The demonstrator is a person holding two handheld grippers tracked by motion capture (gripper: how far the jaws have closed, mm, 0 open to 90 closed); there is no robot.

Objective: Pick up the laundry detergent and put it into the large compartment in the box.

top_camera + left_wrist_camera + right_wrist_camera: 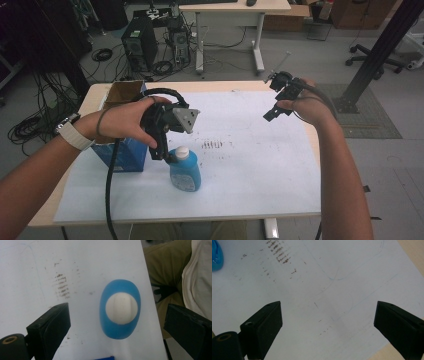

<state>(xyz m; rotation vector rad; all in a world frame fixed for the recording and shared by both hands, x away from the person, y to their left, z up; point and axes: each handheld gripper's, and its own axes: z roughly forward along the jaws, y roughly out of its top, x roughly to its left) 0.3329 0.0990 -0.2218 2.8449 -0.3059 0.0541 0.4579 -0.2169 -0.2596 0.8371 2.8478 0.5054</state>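
Two hand-held grippers are up over the table (90,100), and both have their jaws spread wide with nothing between them. Your left hand-held gripper (162,152) hangs directly above the blue bottle (185,170), pointing down at it; in the left gripper view the bottle (120,308) sits between the two black jaws, seen from the top, its white cap (121,308) roughly centred in the gap and neither jaw touching it. The bottle stands upright on the white sheet (250,165) near the front of the table, just beside the blue box (125,152) at the left, whose open cardboard flap (122,92) rises behind your left hand (125,120). A patch of brown smudges (212,145) marks the sheet just right of the bottle.

Your right hand-held gripper (272,112) is held high near the far right part of the sheet, well apart from the bottle, tilted down toward the paper. In the right gripper view its jaws frame bare sheet with faint blue pen lines (342,277) and the smudges (278,251), and a sliver of the bottle (216,257) peeks in at the top left corner.
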